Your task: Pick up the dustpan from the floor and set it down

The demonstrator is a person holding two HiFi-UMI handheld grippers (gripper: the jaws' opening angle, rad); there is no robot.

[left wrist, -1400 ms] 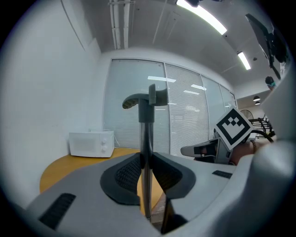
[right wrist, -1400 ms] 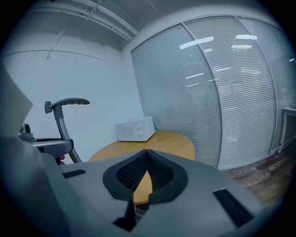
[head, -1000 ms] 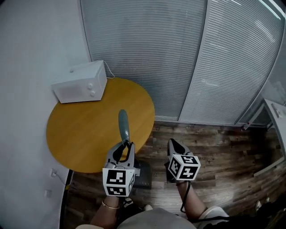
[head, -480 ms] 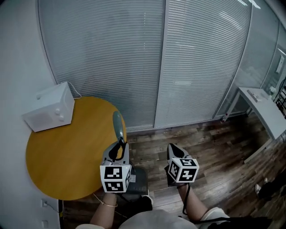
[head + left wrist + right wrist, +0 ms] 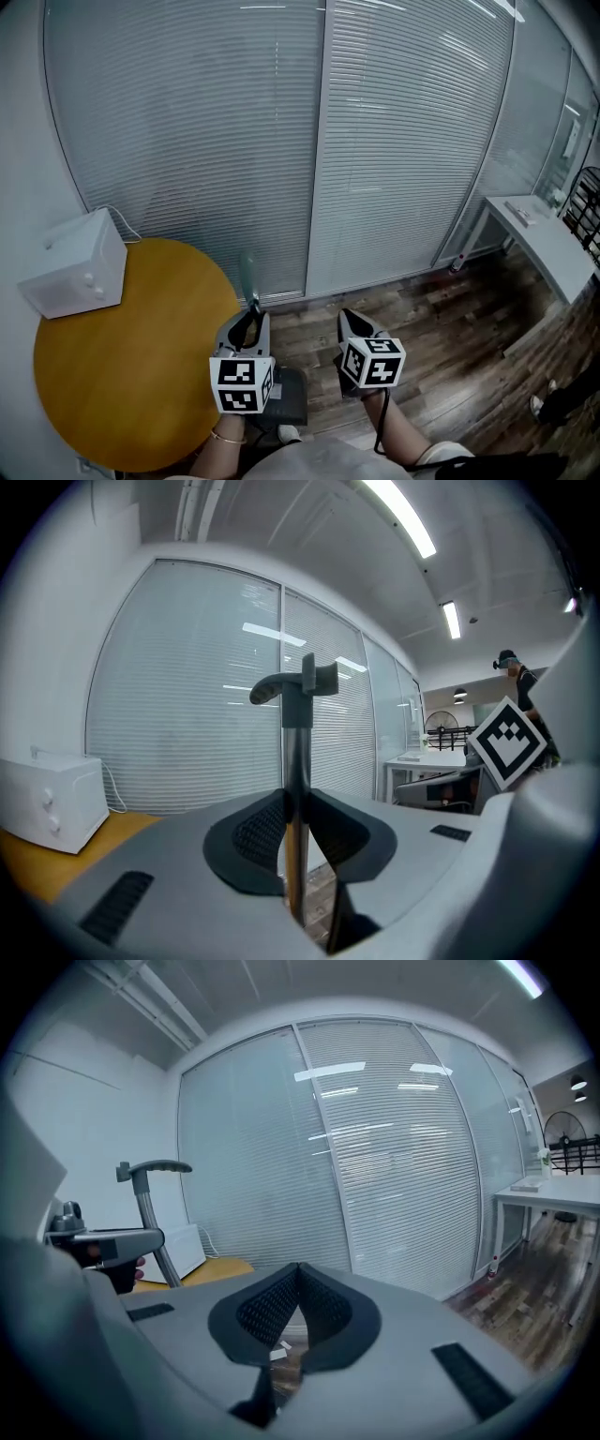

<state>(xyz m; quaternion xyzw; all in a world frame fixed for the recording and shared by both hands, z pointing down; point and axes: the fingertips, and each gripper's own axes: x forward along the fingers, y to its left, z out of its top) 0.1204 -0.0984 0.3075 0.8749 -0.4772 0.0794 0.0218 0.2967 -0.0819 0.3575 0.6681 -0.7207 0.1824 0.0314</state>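
Observation:
The dustpan's long grey upright handle (image 5: 248, 277) is clamped between the pads of my left gripper (image 5: 248, 317). In the left gripper view the metal shaft (image 5: 296, 752) runs straight up between the jaws, with its hooked grip on top. The dark pan (image 5: 287, 396) shows below that gripper, over the wooden floor. My right gripper (image 5: 350, 321) is level with the left one, a little to its right, its pads (image 5: 281, 1302) closed together with nothing between them. In the right gripper view the dustpan's handle (image 5: 150, 1213) and the left gripper (image 5: 103, 1239) stand at the left.
A round yellow table (image 5: 122, 375) with a white box (image 5: 73, 277) on it lies to the left. A wall of blinds (image 5: 309, 141) is straight ahead. A white desk (image 5: 544, 239) stands at the right. Small paper scraps (image 5: 281, 1346) lie on the wooden floor (image 5: 450, 337).
Both grippers and the held dustpan have swung right, away from the table, which now lies further left in view. The blinds now fill the view ahead. Neither grip has changed.

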